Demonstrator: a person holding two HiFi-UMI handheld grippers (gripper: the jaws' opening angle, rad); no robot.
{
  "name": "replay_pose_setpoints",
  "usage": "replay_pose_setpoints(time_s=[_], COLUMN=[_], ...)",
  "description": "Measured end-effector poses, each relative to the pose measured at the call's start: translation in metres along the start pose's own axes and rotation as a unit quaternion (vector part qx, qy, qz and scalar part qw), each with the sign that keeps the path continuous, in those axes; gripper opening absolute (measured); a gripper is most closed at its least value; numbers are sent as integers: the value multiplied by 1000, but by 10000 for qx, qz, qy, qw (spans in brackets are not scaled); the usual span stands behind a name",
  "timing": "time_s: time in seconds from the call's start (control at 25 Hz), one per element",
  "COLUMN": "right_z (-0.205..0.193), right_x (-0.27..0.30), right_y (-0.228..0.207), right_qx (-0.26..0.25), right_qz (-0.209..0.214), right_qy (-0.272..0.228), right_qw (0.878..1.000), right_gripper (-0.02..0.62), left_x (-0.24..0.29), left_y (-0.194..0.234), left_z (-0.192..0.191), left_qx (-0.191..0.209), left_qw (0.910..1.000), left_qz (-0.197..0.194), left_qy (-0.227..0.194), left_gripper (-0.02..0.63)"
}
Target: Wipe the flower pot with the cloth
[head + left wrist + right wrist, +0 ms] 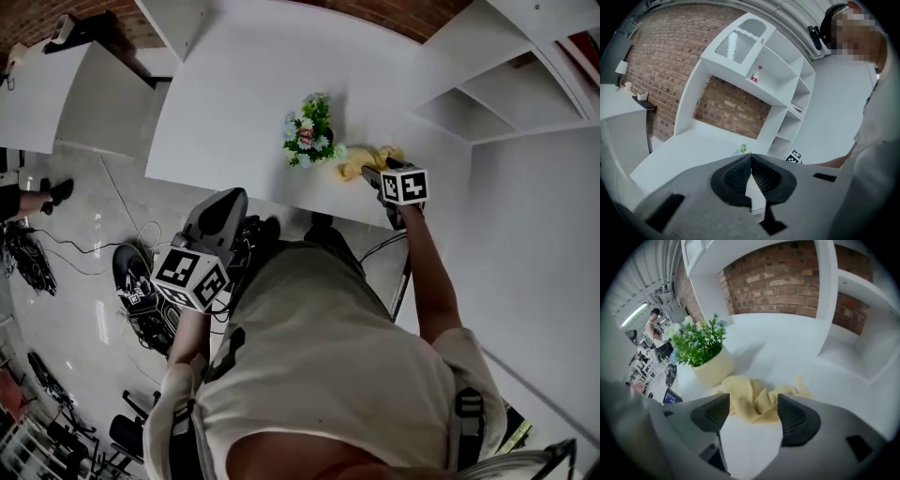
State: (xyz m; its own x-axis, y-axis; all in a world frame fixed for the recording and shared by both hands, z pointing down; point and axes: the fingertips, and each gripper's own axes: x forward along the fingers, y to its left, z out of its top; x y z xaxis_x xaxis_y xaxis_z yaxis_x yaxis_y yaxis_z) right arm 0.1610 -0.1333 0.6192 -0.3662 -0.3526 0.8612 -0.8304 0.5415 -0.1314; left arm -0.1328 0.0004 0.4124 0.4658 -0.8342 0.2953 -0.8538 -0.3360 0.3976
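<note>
White desk (216, 103) carries the flower pot (712, 370) at ten o'clock from my right gripper (752, 405), whose jaws are spread just short of the yellow cloth (750, 397). I should sink onto a thick fold before pinching. My left gripper (751, 161) hangs closed, empty.

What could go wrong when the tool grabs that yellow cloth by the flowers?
The open right tool might bump the flower pot and tip it, since the yellow cloth lies right beside it. The crumpled cloth might also slip free if only a thin fold gets pinched.
</note>
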Motion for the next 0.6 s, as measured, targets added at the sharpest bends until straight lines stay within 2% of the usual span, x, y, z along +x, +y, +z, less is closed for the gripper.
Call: replay_pose_setpoints(time_s=[0.12, 0.24, 0.4, 0.48, 0.6], right_z=[-8, -12, -14, -16, 3], right_x=[27, 39, 39, 36, 13], right_y=[-9, -12, -11, -9, 1], right_qx=[-380, -849, -824, -651, 334], right_qz=[-19, -132, 155, 395, 1123], right_qy=[347, 499, 536, 503, -156], right_qw=[9987, 9951, 9950, 9958, 9930], right_gripper=[311, 229, 140, 122, 113], left_x=[18, 35, 58, 72, 103], left_y=[-6, -3, 17, 31, 51], left_z=[0, -2, -2, -1, 0], left_qx=[62, 172, 536, 626, 603], left_qw=[9998, 9990, 9967, 9963, 9967], left_qz=[165, 322, 424, 360, -6], left_qy=[95, 274, 441, 473, 542], left_gripper=[20, 20, 20, 20, 20])
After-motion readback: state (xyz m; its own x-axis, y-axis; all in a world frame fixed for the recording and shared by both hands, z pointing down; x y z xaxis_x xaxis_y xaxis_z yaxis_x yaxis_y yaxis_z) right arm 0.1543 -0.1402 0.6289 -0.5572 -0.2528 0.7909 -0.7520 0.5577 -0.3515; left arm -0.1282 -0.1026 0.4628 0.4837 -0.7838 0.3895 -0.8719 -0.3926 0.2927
